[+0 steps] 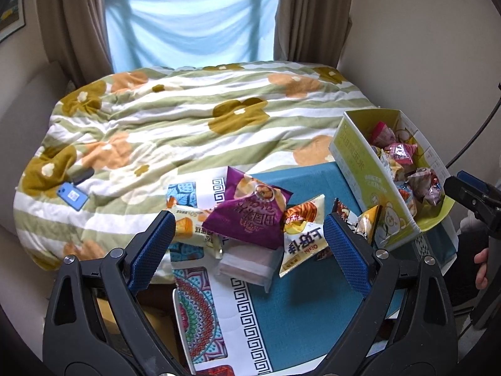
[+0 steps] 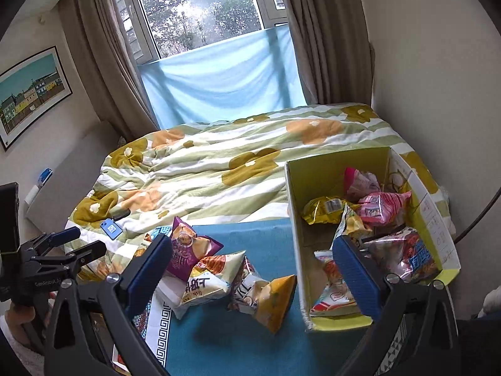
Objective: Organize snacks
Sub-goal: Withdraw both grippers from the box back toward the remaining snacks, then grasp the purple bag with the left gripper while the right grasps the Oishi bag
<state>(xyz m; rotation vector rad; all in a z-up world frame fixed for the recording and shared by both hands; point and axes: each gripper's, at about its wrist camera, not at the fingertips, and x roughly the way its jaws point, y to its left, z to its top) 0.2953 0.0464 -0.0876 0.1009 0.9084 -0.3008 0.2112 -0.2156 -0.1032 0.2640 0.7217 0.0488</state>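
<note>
A pile of snack bags lies on the teal cloth: a purple bag (image 1: 250,213) (image 2: 188,250), a white and orange bag (image 1: 302,235) (image 2: 213,277), a pale bag (image 1: 191,225) at the left and a yellow-cornered bag (image 2: 272,300) (image 1: 369,222). A yellow-green cardboard box (image 1: 360,169) (image 2: 297,219) at the right holds several snack bags. My left gripper (image 1: 247,250) is open and empty above the pile. My right gripper (image 2: 250,279) is open and empty, its right finger over the box's front wall. It shows at the right edge of the left wrist view (image 1: 472,200).
A flowered quilt (image 1: 188,119) covers the bed behind the cloth. A blue phone (image 1: 73,195) and a dark remote (image 1: 83,175) lie on it at the left. A patterned cloth edge (image 1: 200,313) hangs at the front left. Walls stand close on the right.
</note>
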